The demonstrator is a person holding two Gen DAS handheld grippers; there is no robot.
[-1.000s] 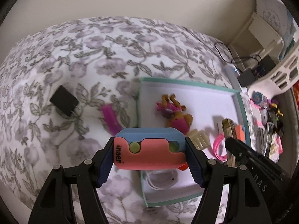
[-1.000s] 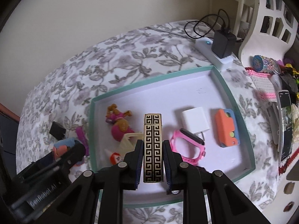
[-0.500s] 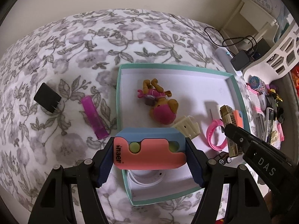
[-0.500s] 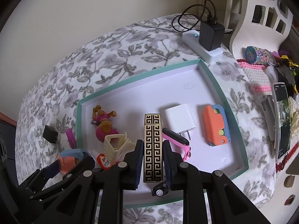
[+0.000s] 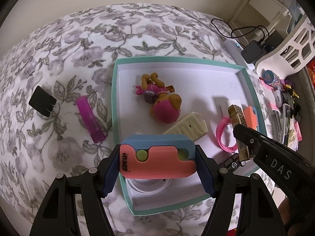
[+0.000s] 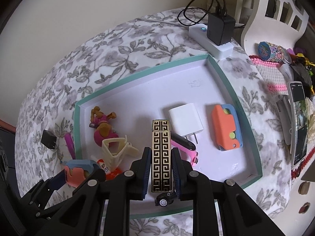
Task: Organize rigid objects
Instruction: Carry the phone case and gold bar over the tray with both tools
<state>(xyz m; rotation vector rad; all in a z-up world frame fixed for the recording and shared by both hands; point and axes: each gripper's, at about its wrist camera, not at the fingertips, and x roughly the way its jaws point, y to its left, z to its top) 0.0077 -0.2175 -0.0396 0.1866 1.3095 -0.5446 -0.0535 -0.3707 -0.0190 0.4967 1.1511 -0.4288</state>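
My left gripper (image 5: 157,158) is shut on a pink-and-blue toy block (image 5: 157,157) and holds it over the near left corner of the teal-rimmed white tray (image 5: 113,90). My right gripper (image 6: 161,166) is shut on a gold-and-black patterned lighter (image 6: 161,153) above the tray's (image 6: 226,74) near middle; the lighter also shows in the left wrist view (image 5: 239,129). In the tray lie a pink dog figure (image 6: 102,127), a cream hair claw (image 6: 116,151), a pink watch (image 6: 187,147), a white charger (image 6: 187,120), an orange-and-blue block (image 6: 226,125) and a small black toy car (image 6: 164,198).
A purple lighter (image 5: 89,122) and a black plug (image 5: 42,101) lie on the floral cloth left of the tray. A power strip with a black adapter (image 6: 216,33) sits behind the tray. A phone (image 6: 299,122), a white basket (image 6: 275,13) and small trinkets crowd the right side.
Both grippers have moved forward over the tray with their objects still held. The tray and its contents now sit closer and lower in both views.
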